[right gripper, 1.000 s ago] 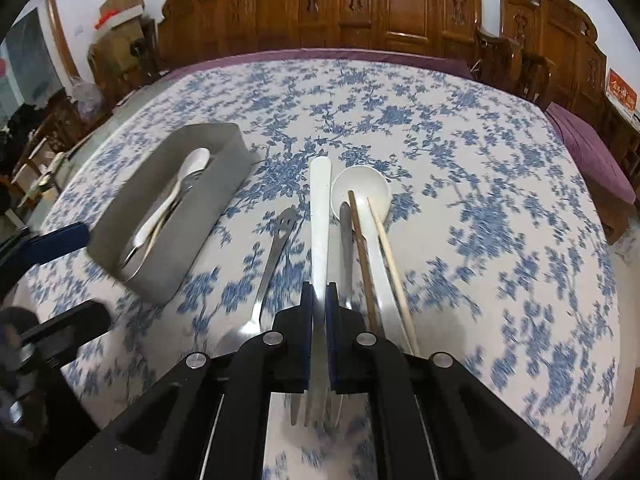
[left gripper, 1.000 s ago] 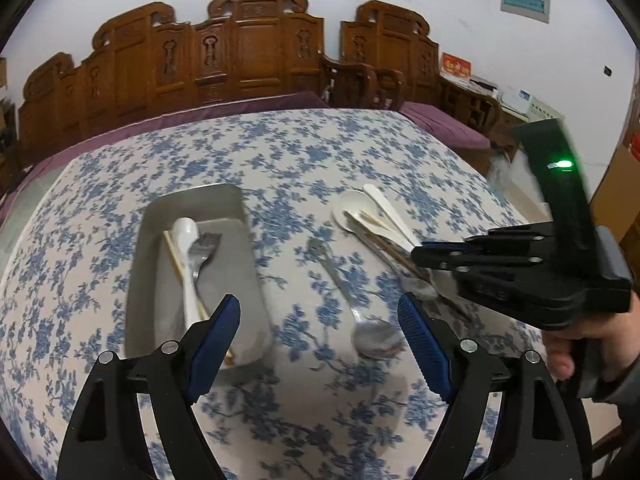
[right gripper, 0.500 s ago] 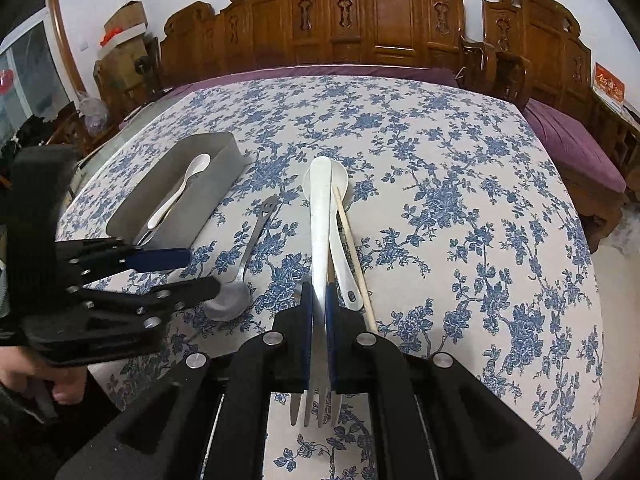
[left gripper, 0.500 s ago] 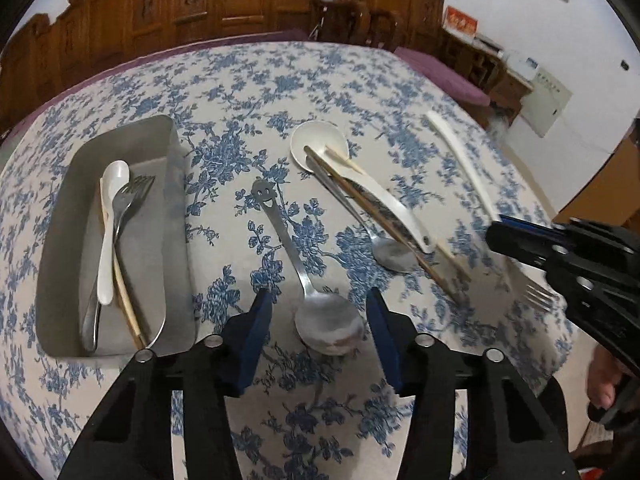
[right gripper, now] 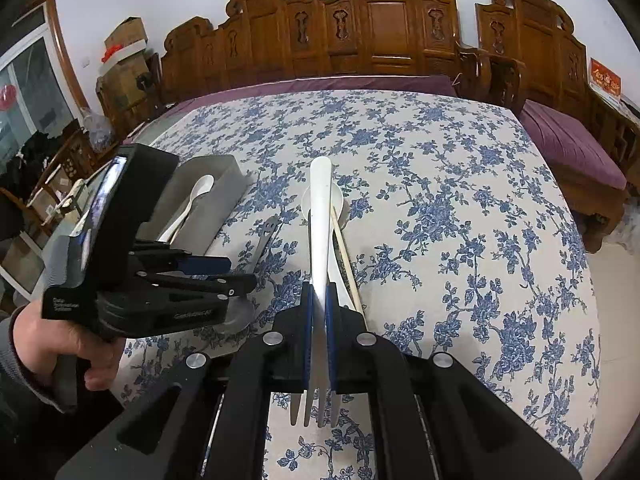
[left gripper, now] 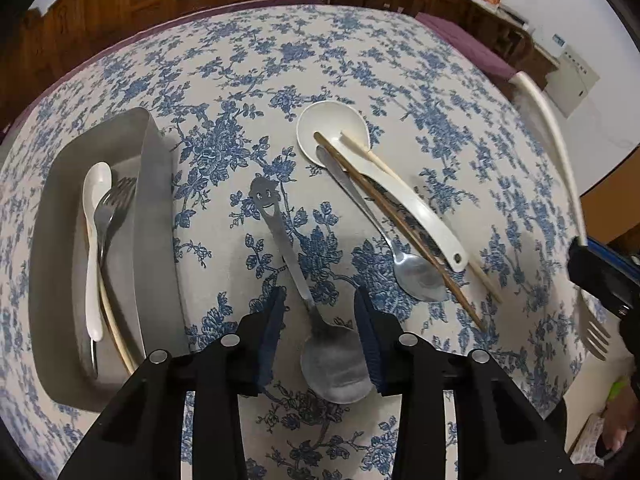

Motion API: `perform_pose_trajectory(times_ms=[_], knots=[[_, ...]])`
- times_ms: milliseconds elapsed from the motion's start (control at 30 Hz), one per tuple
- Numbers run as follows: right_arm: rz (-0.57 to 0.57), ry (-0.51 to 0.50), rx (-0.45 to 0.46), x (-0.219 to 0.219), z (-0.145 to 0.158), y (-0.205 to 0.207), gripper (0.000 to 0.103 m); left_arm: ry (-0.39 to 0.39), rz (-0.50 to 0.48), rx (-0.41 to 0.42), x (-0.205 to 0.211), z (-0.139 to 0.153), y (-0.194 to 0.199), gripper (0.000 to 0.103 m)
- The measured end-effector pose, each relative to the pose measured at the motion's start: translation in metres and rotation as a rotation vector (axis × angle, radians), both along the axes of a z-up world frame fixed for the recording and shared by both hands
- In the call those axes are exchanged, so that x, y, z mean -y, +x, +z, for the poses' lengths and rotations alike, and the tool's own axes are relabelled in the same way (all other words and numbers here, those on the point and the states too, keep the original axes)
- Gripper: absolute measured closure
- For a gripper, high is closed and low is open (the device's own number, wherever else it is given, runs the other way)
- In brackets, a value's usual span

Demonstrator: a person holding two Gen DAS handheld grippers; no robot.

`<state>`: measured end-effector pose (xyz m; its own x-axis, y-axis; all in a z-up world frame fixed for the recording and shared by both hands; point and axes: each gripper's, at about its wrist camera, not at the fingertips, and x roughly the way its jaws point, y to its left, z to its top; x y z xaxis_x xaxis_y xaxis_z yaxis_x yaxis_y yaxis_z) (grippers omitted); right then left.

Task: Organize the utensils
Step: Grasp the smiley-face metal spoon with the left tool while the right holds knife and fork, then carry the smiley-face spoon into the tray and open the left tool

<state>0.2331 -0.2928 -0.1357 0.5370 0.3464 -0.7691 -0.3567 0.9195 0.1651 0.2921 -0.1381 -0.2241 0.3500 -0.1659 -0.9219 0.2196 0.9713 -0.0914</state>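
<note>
2 chopsticks [left gripper: 400, 236] visible from left wrist; right wrist shows 1

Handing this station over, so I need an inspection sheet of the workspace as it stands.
Surface: tablecloth with blue flowers, covering the table.
Job's things: grey tray holds a white spoon, a metal fork and chopsticks; smiley-handled spoon, white ladle, steel spoon and loose chopsticks lie on the cloth.
Clutter: nothing seen.
Grippers: left gripper closing around the smiley-handled spoon, pads not yet on it; right gripper shut on a white fork.
Cables: nothing seen.
Surroundings: carved wooden chairs, cardboard boxes.
</note>
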Motion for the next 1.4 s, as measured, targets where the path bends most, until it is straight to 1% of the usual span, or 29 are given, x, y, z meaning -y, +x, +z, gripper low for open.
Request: perform_pose_trajectory(times_ms=[133,267,367,667,767,800,833,867,1033,1133,1200,1300,1400], knots=[[0.001,0.004,0.002,0.001,0.002,-0.001,0.095,0.024,0.011,-0.049,0.005,-0.007,0.007,0.07],[-0.001,0.007,0.004,0.002,0.003,-0.002,0.095,0.07,0.008,-0.072,0.011,-0.014,0.012,0.07],[0.0,0.011,0.003,0.002,0.003,-0.001,0.095,0.094,0.025,-0.087,0.008,-0.019,0.017,0.07],[0.002,0.016,0.002,0.002,0.004,-0.002,0.095,0.124,0.022,-0.09,0.012,-0.019,0.016,0.071],[0.002,0.014,0.001,0.002,0.004,-0.002,0.095,0.111,0.024,-0.086,0.014,-0.019,0.015,0.077],[0.0,0.015,0.001,0.002,0.004,-0.002,0.095,0.109,0.024,-0.083,0.015,-0.018,0.014,0.08],[-0.001,0.015,0.001,0.002,0.004,-0.002,0.095,0.11,0.021,-0.077,0.016,-0.018,0.014,0.088],[0.0,0.013,0.002,0.001,0.005,-0.002,0.095,0.103,0.014,-0.073,0.016,-0.018,0.014,0.093],[0.001,0.008,0.003,0.001,0.004,-0.003,0.095,0.077,0.018,-0.072,0.009,-0.018,0.012,0.098],[0.005,0.001,0.006,0.0,0.005,-0.003,0.095,0.08,0.033,-0.053,0.001,-0.017,0.007,0.098],[0.008,-0.005,0.012,-0.001,0.005,-0.004,0.095,0.068,0.037,-0.033,-0.004,-0.014,0.001,0.098],[0.013,-0.004,0.016,-0.003,0.006,-0.005,0.095,0.044,0.038,-0.008,-0.012,-0.005,-0.008,0.098],[0.02,-0.009,0.022,-0.007,0.006,-0.007,0.095,0.022,0.032,0.031,-0.019,0.01,-0.019,0.098]])
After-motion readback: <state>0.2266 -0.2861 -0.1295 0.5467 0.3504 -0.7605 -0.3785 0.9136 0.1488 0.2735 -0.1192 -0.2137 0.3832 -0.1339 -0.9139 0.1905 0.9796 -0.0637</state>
